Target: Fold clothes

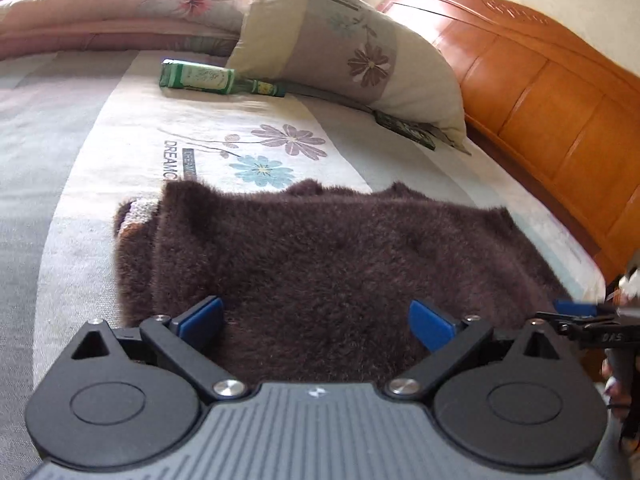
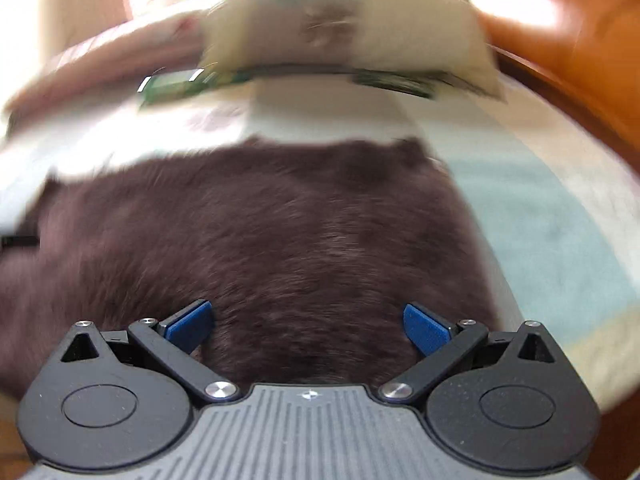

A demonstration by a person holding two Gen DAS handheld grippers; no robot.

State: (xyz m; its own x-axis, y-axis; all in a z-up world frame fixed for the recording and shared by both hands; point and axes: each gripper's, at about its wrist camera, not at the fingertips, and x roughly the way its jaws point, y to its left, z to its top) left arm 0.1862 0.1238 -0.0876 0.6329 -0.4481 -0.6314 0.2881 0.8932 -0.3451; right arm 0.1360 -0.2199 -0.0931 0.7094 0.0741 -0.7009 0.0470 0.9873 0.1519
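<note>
A dark brown fuzzy garment (image 1: pixel 328 248) lay partly doubled mid-bed (image 1: pixel 80 184), below a green bottle (image 1: pixel 200 77). Left gripper (image 1: pixel 318 320) and right gripper (image 2: pixel 308 322) hovered wide, empty. Any further fold should probably pinch matching hem corners evenly.

Right wrist view motion-blurred throughout, pillow (image 2: pixel 344 28) and green bottle (image 2: pixel 176 84) beyond the claw smeared, brown garment (image 2: pixel 304 240) near edge hidden under right claw (image 2: pixel 308 328), left side cut off by frame edge

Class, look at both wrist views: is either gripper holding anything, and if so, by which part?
Nothing is held. The left gripper and right gripper are both open, jaws spread over the brown furry garment on the bed.
</note>
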